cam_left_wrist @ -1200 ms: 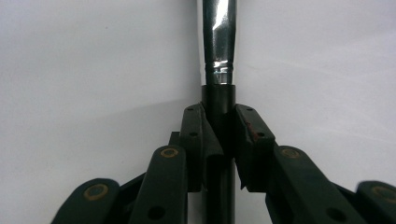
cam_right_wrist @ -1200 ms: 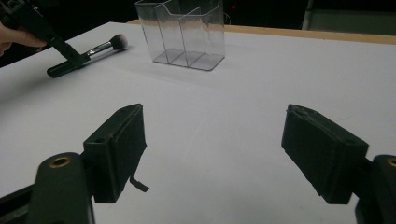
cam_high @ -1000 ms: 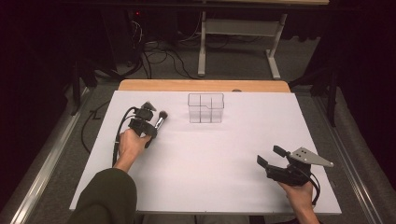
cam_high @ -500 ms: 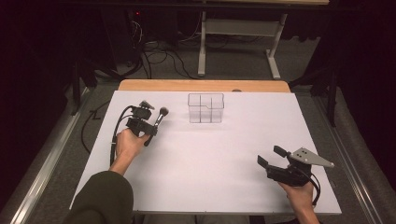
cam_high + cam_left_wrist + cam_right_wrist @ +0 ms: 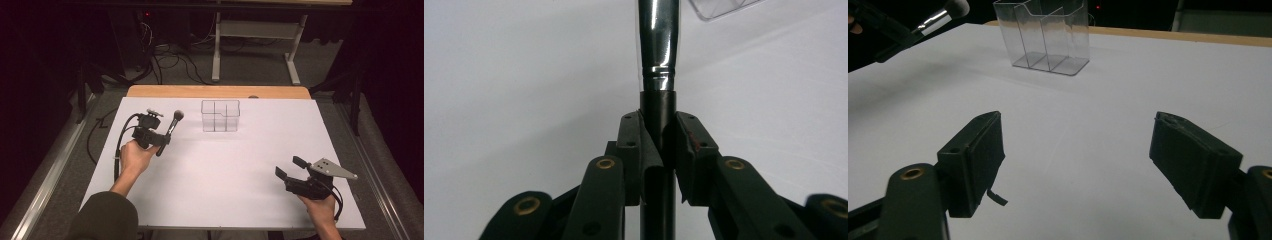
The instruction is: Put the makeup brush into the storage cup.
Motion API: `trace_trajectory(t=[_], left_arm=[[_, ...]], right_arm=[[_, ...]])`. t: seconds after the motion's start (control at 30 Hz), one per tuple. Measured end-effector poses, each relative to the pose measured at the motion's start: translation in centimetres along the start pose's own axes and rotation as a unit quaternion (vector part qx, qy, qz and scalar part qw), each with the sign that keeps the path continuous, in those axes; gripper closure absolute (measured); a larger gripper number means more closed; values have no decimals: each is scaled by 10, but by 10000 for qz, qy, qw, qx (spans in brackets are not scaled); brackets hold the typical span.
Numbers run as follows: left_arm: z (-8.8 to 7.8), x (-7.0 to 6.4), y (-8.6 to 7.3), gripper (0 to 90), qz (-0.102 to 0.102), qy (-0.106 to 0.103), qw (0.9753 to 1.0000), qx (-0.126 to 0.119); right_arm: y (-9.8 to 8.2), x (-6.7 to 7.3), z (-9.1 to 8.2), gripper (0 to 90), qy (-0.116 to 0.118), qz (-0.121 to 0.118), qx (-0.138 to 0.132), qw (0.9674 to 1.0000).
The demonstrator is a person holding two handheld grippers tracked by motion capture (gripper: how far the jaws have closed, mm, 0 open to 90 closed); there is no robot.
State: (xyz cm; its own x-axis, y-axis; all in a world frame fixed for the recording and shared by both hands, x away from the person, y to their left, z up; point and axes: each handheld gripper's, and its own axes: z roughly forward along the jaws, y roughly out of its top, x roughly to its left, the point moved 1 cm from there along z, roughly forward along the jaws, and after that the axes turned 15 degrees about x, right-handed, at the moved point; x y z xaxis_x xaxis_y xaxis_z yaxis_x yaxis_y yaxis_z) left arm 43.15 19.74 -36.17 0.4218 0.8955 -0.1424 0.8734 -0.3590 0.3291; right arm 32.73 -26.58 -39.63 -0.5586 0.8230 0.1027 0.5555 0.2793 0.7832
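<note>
**Makeup brush pinched in the left gripper, clear of the table**

Makeup brush [image 5: 169, 128] sits clamped by its black handle between the pads of the left gripper [image 5: 159, 140], out at about nine o'clock on the white table [image 5: 240, 165]. It slants with its bristle head pointing toward one o'clock, toward the clear divided organizer [image 5: 220, 115] standing near the twelve o'clock edge. In the left gripper view the jaws press on the dark handle just below the shiny silver ferrule [image 5: 658, 45], and a corner of the organizer [image 5: 724, 7] peeks in at one o'clock. The brush looks lifted off the tabletop, held by the person's left hand [image 5: 134, 156].

Down at five o'clock the right gripper [image 5: 289, 170] rests low by the near edge, jaws spread wide with nothing between them. From its own view, the organizer [image 5: 1048, 37] stands at twelve o'clock and the brush [image 5: 940, 17] shows at eleven o'clock, well apart from it.
</note>
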Motion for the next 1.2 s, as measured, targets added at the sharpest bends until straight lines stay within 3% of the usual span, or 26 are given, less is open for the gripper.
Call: trace_trajectory(t=[0.43, 0.87, 1.2], left_arm=[[-12, -15, -14, 742, 348, -233, 9985, -365], [-20, -42, -29, 742, 810, -461, 9929, -736], [-18, -58, -39, 742, 1086, -636, 9883, -868]], right_arm=[[-1, 0, 1, 234, -10, 2, 32, 10000], [0, 0, 1, 235, -11, 6, 0, 10000], [0, 1, 1, 237, 5, -12, 2, 10000]])
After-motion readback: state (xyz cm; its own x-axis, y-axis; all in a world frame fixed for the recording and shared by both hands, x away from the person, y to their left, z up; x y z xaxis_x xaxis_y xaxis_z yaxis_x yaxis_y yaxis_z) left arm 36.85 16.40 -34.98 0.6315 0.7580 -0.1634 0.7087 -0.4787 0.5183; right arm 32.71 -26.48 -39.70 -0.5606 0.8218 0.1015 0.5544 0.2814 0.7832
